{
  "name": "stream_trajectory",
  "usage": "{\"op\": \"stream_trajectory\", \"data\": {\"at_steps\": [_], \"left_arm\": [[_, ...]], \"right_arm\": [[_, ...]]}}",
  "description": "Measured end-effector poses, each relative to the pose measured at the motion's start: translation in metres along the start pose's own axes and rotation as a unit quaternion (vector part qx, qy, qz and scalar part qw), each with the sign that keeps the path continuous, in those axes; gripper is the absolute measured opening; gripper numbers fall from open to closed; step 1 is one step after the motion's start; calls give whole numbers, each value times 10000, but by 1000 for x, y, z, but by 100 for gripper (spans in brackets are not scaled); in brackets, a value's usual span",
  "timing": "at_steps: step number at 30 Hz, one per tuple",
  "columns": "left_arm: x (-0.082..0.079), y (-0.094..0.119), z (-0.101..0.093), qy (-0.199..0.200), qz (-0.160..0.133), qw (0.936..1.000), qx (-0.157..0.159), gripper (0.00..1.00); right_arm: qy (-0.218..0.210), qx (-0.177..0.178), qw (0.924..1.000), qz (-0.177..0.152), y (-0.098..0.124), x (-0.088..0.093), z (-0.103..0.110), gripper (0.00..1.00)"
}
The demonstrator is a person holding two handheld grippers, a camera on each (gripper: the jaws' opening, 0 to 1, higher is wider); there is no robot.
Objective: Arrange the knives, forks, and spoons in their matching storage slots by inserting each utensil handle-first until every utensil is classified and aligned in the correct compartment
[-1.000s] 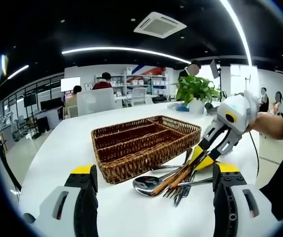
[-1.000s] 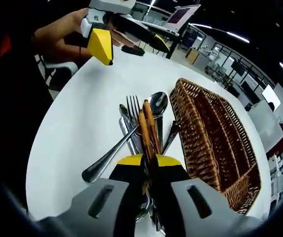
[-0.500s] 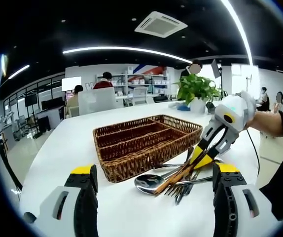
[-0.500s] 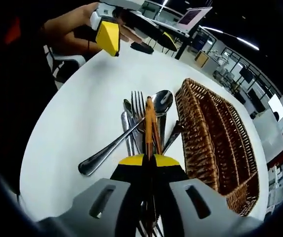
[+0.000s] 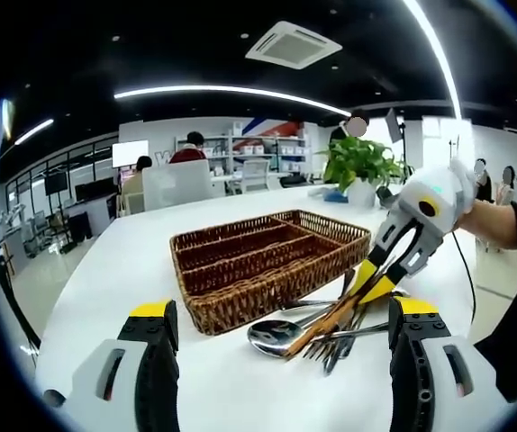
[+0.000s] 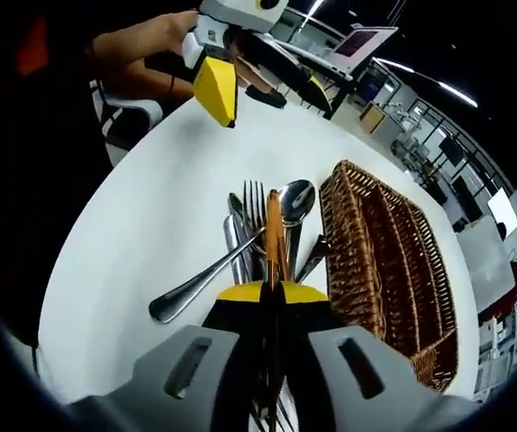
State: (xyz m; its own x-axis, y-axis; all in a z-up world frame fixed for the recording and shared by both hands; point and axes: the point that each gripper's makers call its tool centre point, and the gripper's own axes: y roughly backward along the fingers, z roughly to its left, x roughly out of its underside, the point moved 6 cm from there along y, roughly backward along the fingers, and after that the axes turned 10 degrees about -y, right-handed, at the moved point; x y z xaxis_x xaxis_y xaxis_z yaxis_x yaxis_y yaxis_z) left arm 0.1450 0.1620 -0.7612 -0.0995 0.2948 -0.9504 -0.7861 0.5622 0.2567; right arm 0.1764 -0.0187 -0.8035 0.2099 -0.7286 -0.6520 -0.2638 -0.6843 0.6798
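Your right gripper (image 6: 266,290) clamps a wooden-handled utensil (image 6: 274,229) over the cutlery pile (image 6: 240,247) at frame centre, left gripper (image 5: 276,360) gaping idle, so lift it clear toward the wicker tray (image 6: 385,261) at right.

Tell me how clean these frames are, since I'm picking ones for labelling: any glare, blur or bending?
Left gripper view: ceiling light strips blow out white, fisheye curves the white table edge, wicker basket and cutlery pile stay sharp. Right gripper view: the right gripper is soft up close, the basket bows strongly, and the spoon bowl carries a small highlight.
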Motion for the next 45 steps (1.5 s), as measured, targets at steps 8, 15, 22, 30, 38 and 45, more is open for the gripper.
{"op": "stream_trajectory", "data": {"at_steps": [8, 15, 22, 30, 38, 45], "left_arm": [[0, -1, 2, 10, -63, 10000, -3, 99], [-2, -3, 4, -1, -99, 9999, 18, 99], [-3, -5, 4, -33, -129, 9999, 65, 99], [-5, -6, 3, -77, -165, 9998, 126, 99], [-5, -8, 3, -74, -151, 9998, 139, 99], [-7, -8, 3, -90, -181, 9997, 157, 99]], "right_arm": [[21, 19, 10000, -49, 11, -11, -1, 3], [-316, 96, 9993, -156, 22, -19, -9, 3], [-771, 151, 9966, -257, 28, -25, -19, 3], [-1723, 547, 9829, -337, 33, -24, -39, 3], [-2877, 845, 9519, -637, 38, -22, -65, 3], [-3914, 1003, 9118, -734, 38, -17, -85, 3]]}}
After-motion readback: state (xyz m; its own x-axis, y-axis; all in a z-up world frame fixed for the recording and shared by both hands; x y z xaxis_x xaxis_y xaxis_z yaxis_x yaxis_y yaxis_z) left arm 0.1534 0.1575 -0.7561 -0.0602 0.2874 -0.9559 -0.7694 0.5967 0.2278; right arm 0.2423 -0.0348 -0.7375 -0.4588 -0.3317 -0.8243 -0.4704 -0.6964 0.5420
